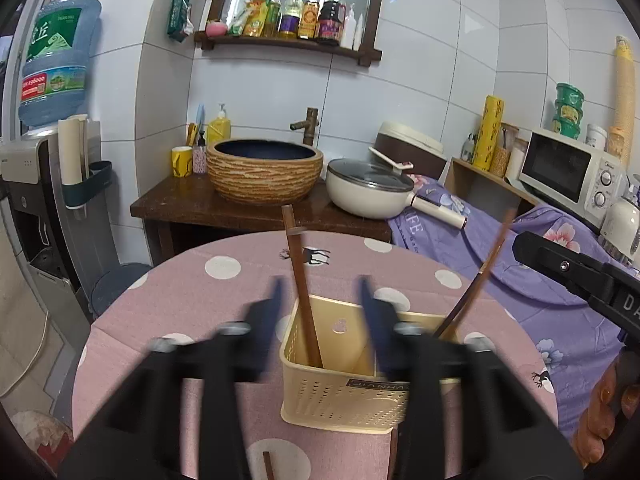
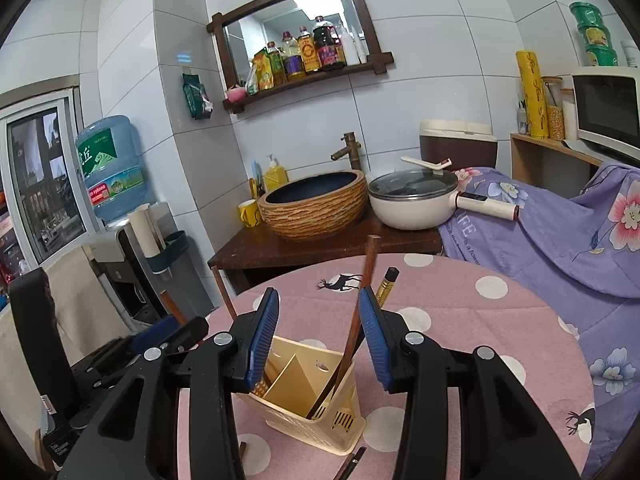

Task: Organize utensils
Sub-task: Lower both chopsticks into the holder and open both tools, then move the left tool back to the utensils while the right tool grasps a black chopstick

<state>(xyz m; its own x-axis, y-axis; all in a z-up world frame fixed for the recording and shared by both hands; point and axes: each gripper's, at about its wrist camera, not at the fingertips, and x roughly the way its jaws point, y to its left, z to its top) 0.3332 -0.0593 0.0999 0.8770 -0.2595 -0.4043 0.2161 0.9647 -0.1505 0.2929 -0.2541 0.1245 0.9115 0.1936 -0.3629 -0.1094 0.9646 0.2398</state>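
A round counter [image 1: 224, 300] under a pink cloth with white dots and small deer prints carries a cream utensil caddy [image 1: 344, 392] near its middle. Loose dark chopsticks [image 2: 352, 462] lie flat on the cloth just beside the caddy's near side.

Open left tongs [image 1: 320, 292] straddle chopstick [image 1: 304, 300] in holder [image 1: 340, 392].

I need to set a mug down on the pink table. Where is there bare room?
The pink dotted tablecloth is bare beyond the cream plastic utensil caddy, toward the purple floral sheet. It is crowded near the caddy, where both tongs hover and brown chopsticks stick up.
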